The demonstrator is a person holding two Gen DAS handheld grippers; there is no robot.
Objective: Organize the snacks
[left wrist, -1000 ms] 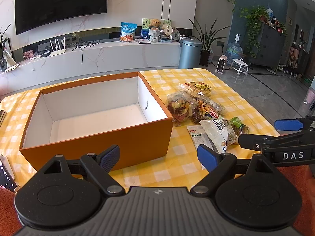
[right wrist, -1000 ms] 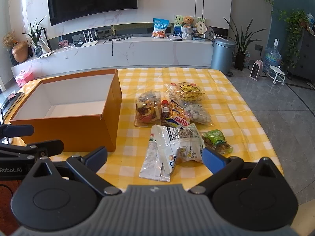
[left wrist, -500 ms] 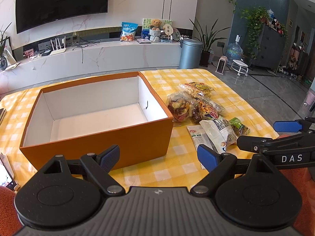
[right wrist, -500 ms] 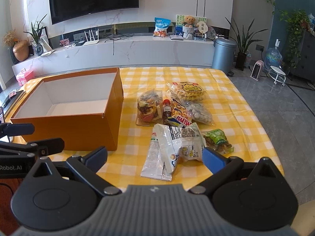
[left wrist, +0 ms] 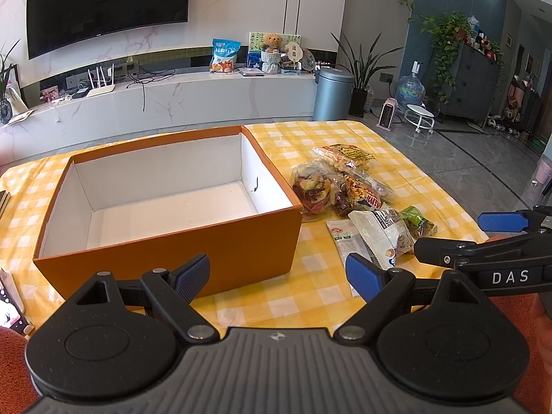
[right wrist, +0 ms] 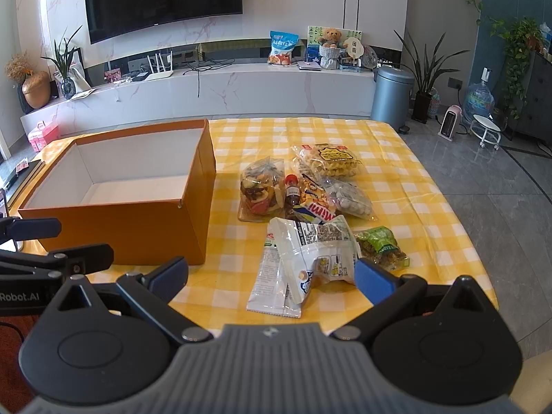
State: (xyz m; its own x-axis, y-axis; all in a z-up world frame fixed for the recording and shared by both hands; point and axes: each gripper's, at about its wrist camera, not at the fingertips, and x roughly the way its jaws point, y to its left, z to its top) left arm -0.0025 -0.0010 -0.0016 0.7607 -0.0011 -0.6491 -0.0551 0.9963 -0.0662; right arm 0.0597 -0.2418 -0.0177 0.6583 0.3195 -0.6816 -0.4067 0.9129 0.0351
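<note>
Both tongs are spread and hold nothing — the left tongs (left wrist: 277, 272) sit low in the frame before the orange box (left wrist: 165, 241), the right tongs (right wrist: 272, 274) low before the white snack bag (right wrist: 310, 252). The box stands open at centre left on the yellow-checked desk (right wrist: 396, 186). The snacks lie in a loose cluster right of it — a dried-fruit bag (right wrist: 262, 189), a waffle pack (right wrist: 326, 160) and a green packet (right wrist: 381, 246).
</note>
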